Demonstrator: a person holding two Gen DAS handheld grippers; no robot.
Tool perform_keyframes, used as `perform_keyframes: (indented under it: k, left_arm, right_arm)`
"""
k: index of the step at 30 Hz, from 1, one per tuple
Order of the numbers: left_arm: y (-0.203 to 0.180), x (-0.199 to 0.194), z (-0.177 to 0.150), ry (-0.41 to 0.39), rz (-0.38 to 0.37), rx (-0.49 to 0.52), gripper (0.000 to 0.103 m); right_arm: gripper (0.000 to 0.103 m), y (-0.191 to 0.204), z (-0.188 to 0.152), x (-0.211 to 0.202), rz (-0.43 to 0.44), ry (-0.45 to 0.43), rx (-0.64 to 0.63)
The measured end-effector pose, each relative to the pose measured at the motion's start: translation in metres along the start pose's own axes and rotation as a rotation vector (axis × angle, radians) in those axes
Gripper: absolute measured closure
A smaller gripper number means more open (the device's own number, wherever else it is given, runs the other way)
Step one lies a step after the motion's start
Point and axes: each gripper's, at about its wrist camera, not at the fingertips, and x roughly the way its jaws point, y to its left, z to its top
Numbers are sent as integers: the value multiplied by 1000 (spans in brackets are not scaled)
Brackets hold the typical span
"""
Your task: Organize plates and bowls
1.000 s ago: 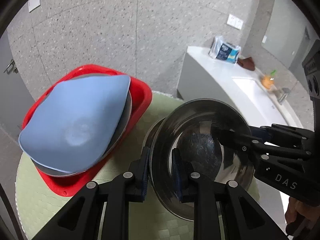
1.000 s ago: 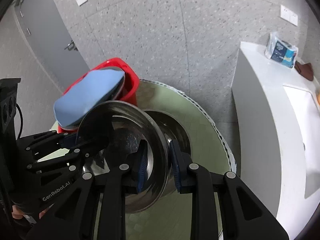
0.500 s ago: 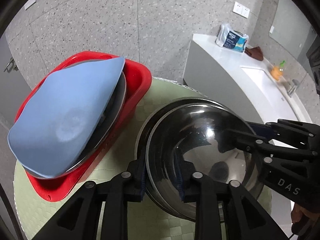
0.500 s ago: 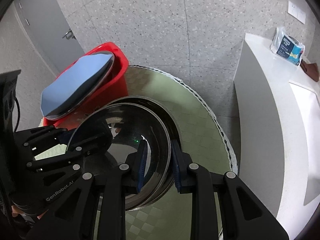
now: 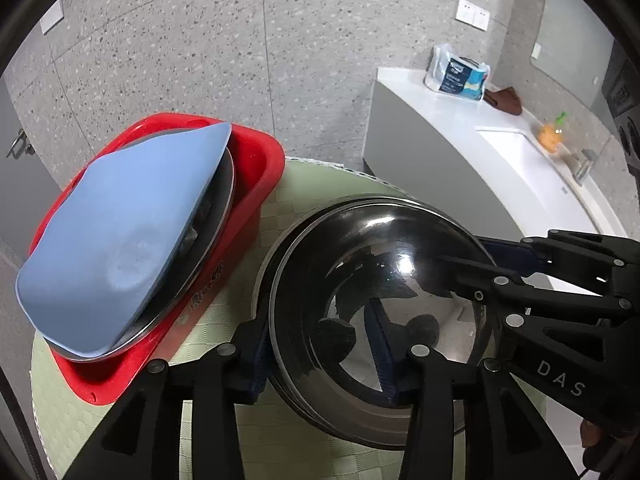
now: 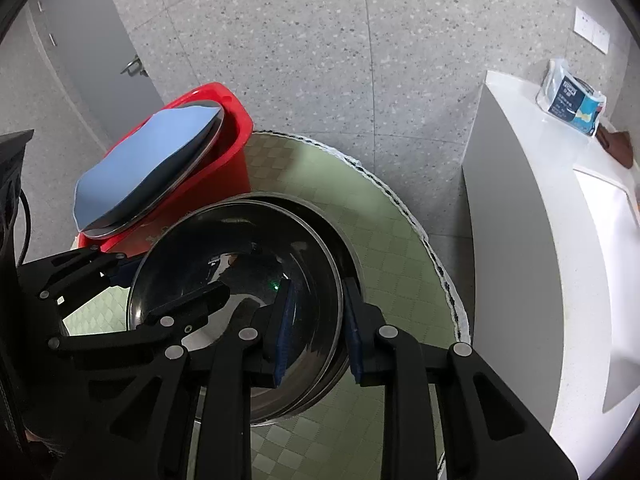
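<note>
A shiny steel bowl (image 5: 384,280) sits nested in another steel bowl (image 5: 280,248) on the round green table (image 5: 320,184). My left gripper (image 5: 324,352) has opened, its fingers straddling the bowl's near rim. My right gripper (image 6: 316,328) has also opened, straddling the opposite rim; the nested bowls show there too (image 6: 240,272). A red basin (image 5: 256,168) at the left holds a steel plate (image 5: 224,200) with a blue plate (image 5: 132,232) on top, tilted.
A white counter (image 5: 460,128) with a sink stands right of the table, with a tissue pack (image 5: 456,72) and an orange bottle (image 5: 552,132). A grey door (image 6: 92,32) is behind the basin. The floor is speckled grey.
Both grippers lowered the tilted steel bowl until it sat level in the bowl below. Then both sets of jaws widened, letting go of the rim.
</note>
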Motion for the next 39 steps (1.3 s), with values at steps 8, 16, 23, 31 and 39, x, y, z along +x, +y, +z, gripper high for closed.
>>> perform_keyframes:
  k: [8, 16, 23, 31, 39]
  left_arm:
    - [4, -15, -12, -22, -19, -11, 59]
    - [7, -32, -26, -42, -42, 12, 59]
    - [22, -65, -45, -102, -35, 29, 26]
    - [64, -109, -90, -138, -23, -5, 19]
    - [126, -176, -179, -177, -46, -59, 17]
  right_arm:
    - [76, -1, -4, -8, 23, -16, 16]
    - [71, 0, -10, -14, 29, -30, 40]
    - [53, 5, -12, -13, -16, -32, 26]
    - [28, 36, -24, -41, -133, -113, 33]
    - [24, 91, -70, -92, -126, -184, 47]
